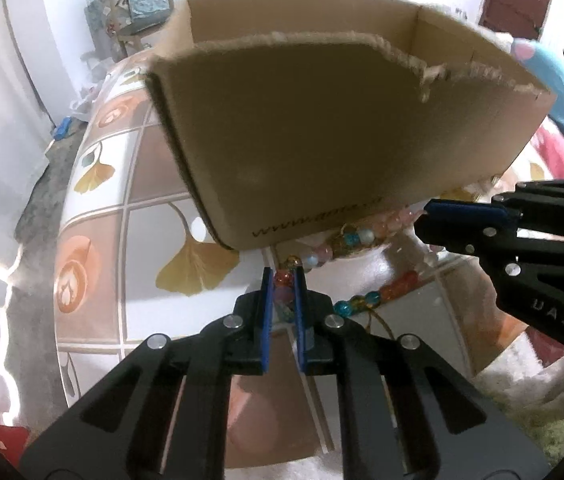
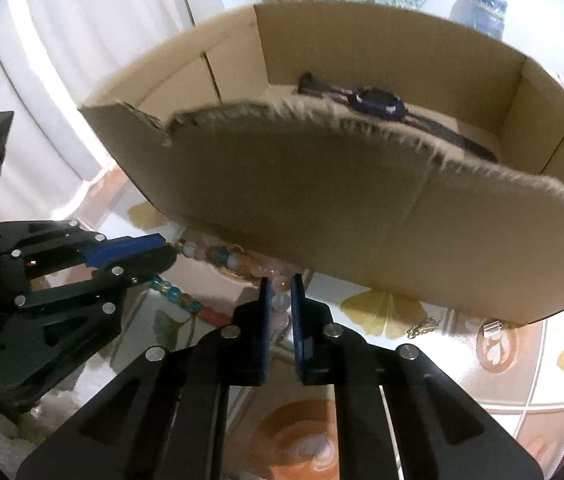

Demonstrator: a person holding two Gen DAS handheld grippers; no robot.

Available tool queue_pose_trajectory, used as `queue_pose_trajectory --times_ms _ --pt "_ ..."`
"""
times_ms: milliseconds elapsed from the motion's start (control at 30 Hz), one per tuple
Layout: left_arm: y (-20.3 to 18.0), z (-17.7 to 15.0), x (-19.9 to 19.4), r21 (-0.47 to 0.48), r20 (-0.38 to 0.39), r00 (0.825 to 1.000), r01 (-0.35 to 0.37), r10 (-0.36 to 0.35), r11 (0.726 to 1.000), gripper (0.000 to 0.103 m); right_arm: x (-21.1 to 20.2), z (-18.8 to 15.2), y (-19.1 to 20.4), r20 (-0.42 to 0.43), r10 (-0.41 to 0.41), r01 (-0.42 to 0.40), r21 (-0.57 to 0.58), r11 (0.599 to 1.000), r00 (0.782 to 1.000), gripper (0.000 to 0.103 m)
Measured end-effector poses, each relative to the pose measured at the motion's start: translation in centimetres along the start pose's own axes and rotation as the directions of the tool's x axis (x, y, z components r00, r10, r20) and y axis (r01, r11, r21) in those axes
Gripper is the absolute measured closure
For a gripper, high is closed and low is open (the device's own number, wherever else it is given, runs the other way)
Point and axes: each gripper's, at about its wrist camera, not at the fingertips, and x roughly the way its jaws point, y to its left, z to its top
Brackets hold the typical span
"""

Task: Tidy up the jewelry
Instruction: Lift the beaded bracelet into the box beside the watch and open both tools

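A bead necklace (image 1: 356, 238) of orange, blue, pink and clear beads hangs stretched between my two grippers, just in front of an open cardboard box (image 1: 322, 132). My left gripper (image 1: 284, 276) is shut on its orange and pink beads. My right gripper (image 2: 280, 282) is shut on pale pink beads of the same necklace (image 2: 221, 256). Each gripper shows in the other's view: the right gripper (image 1: 428, 210) at right, the left gripper (image 2: 163, 244) at left. A dark purple watch (image 2: 378, 102) lies inside the box (image 2: 362, 200).
The table (image 1: 93, 200) has a cloth with ginkgo-leaf and orange tile prints. A small gold chain (image 2: 422, 328) and a silver clasp piece (image 2: 492, 328) lie on it under the box's right front edge. A chair (image 1: 137, 12) stands behind.
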Motion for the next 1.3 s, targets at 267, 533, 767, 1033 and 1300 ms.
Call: queue_pose_trajectory --times_ms 267,533,767,1033,1300 --pt "-0.1 0.4 -6.1 0.014 0.113 0.993 0.037 -0.038 0.999 0.094 -5.2 -0.4 0.5 0.098 0.044 -0.04 -0.038 0.998 0.994 0.093" --pt "0.6 5.7 -14.0 0.102 0.364 0.929 0.038 -0.073 0.994 0.094 -13.6 4.1 -0.1 0.329 0.092 -0.052 -0.128 0.99 0.94 0.093" --pt "1.6 13.5 -8.8 0.149 0.294 0.953 0.03 -0.073 0.988 0.094 -8.1 12.0 -4.9 0.155 0.145 -0.132 -0.095 0.987 0.977 0.093" --pt "1.8 16.7 1.0 0.219 0.04 0.999 -0.004 -0.004 0.976 0.094 3.5 16.0 -8.3 -0.225 0.174 -0.167 0.051 0.985 0.959 0.093" --pt "1.9 17.0 2.1 0.254 0.01 0.998 -0.059 0.059 0.965 0.091 6.4 17.0 -9.9 -0.299 0.192 -0.155 0.142 0.978 0.935 0.076"
